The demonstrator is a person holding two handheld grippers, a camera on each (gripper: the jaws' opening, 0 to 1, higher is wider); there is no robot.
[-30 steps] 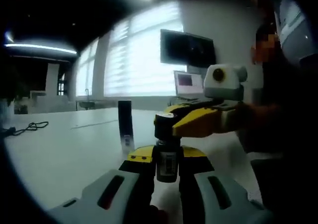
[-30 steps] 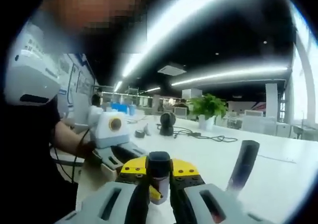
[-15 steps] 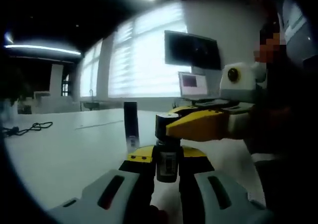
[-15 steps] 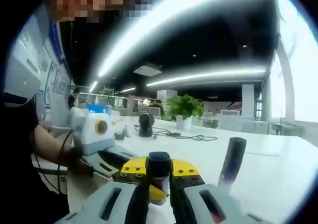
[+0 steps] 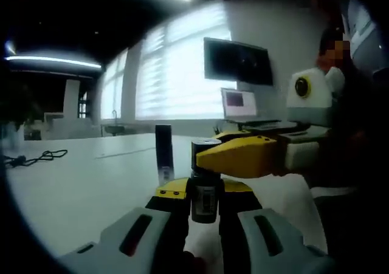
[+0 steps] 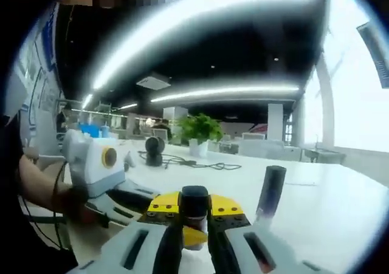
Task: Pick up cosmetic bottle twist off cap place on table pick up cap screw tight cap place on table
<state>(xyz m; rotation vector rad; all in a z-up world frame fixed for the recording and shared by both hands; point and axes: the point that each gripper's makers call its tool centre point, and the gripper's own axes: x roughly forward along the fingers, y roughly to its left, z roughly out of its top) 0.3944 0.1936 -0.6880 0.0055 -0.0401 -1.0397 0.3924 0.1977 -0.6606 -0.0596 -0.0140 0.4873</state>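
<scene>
I have the white tabletop (image 5: 79,183) spread under both hands, broad and pale, running back toward the blinds and a wall monitor (image 5: 238,61) with a laptop (image 5: 238,105) below it. In the right gripper view a potted plant (image 6: 197,132) and a loose cable (image 6: 200,163) sit far back on it. A second dark slender bottle (image 5: 163,154) stands upright on its own, well apart from my work, so it is not in my way.

My left gripper (image 5: 205,225) has its jaws clamped on the body of the cosmetic bottle (image 5: 205,198), holding it upright and clear above the tabletop; I judge that is to fix the body so that only the top can turn. My right gripper (image 6: 194,234) comes in from the side, its yellow-tipped jaws closed on the black cap (image 6: 194,202), which sits at the bottle's top in the left gripper view. Gripping across the cap lets me rotate it about the bottle's axis.

I take this to be a twisting step. Whether the cap is loosening or tightening I cannot tell.
</scene>
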